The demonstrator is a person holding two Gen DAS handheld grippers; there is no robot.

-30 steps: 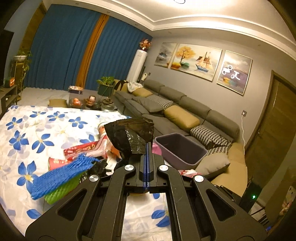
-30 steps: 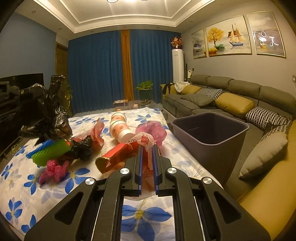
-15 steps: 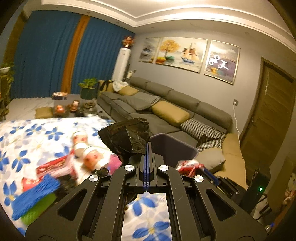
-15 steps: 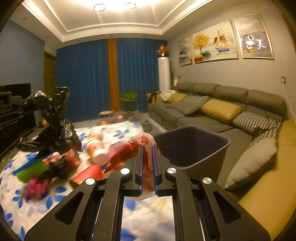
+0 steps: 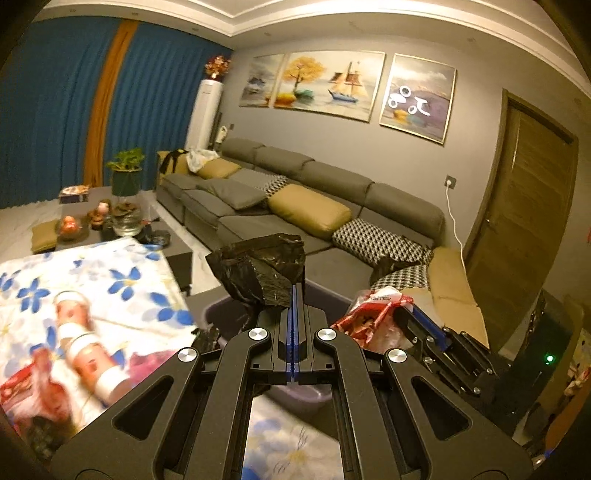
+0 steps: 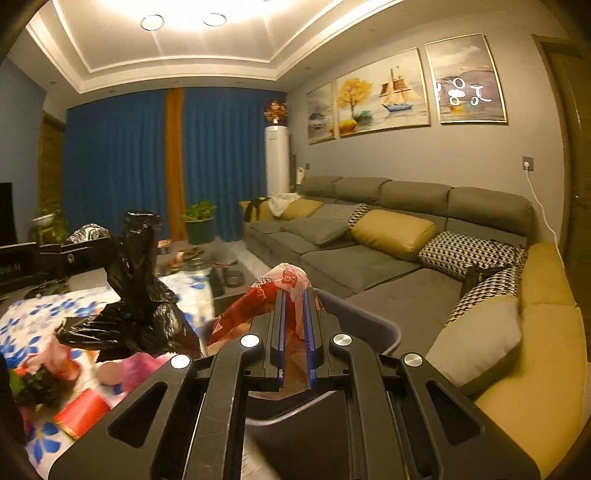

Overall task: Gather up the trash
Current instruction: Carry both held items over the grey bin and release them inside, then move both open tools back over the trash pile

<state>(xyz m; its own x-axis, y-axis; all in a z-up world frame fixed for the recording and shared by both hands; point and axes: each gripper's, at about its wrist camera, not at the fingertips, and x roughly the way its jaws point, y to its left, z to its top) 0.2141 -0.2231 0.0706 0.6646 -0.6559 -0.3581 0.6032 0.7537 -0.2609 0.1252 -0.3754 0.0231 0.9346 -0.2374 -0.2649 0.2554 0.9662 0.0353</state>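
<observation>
No legible txt; red wrapper (image 6: pixel 284 284) print too blurred.

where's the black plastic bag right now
The black plastic bag is pinched in the left tongs, held up over the purple bin, left of the red wrapper.

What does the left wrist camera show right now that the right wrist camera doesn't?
Only the left wrist view: the wooden door, the stacked paper cups on the floral cloth, and the right gripper seen from the side.

Only the right wrist view: the ceiling lights, the TV, and the left gripper.

Both: the black plastic bag, the red and white wrapper, the grey bin, the sofa.
</observation>
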